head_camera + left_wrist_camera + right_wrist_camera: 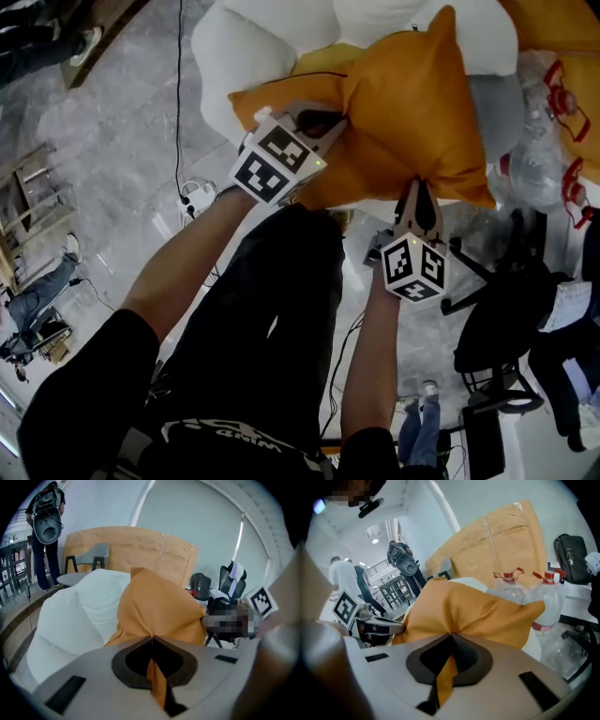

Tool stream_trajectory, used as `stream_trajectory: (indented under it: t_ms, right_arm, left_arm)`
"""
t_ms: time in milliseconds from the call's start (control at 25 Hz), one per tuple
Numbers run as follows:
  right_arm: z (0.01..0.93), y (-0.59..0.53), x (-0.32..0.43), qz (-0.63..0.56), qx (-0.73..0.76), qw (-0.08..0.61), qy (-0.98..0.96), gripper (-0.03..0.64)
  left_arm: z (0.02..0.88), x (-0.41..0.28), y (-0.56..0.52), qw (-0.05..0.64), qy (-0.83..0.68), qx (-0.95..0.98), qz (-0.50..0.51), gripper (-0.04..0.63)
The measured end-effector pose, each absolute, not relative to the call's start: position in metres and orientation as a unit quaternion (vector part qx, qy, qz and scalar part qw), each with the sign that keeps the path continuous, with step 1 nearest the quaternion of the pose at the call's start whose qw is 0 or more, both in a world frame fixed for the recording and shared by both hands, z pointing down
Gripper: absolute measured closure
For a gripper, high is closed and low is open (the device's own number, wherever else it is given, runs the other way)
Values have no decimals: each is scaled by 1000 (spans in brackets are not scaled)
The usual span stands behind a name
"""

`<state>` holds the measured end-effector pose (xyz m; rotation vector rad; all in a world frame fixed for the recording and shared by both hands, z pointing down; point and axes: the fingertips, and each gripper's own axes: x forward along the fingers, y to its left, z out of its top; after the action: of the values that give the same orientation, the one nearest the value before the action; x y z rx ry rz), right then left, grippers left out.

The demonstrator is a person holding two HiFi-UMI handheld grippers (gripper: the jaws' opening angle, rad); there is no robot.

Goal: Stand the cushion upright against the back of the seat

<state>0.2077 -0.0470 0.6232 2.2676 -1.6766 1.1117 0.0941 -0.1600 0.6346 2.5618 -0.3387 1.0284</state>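
An orange cushion (403, 122) hangs lifted in front of the white seat (244, 56), tilted with one corner pointing up. My left gripper (323, 122) is shut on the cushion's left edge; in the left gripper view the orange fabric (157, 611) is pinched between the jaws (151, 641). My right gripper (419, 185) is shut on the cushion's near lower edge, and in the right gripper view the cushion (473, 613) bulges beyond the jaws (451, 637) with a fold of cloth caught in them. The white seat (75, 616) lies behind and below the cushion.
Clear plastic bottles with red caps (553, 141) stand at the seat's right. A black office chair (506, 328) is at lower right. A cable (180, 103) runs over the marble floor on the left. A tall tan board (140, 550) stands behind the seat.
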Motion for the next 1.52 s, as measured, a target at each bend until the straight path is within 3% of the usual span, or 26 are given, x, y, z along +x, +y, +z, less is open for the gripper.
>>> stream_trajectory:
  t_ms: [720,1200,1520]
  right_arm:
    - [496,-270,253,204,716,51,-665,591]
    - [542,-298,261,207,699,96,-677,591]
    - [563,-288,253,210,692,87,-685,589]
  left_arm:
    - [541,106,-308,204,-244,923,214,585]
    - [594,114,-326,218,-233,914,250,584]
    - [626,112,-321,237,-234,908,253,584]
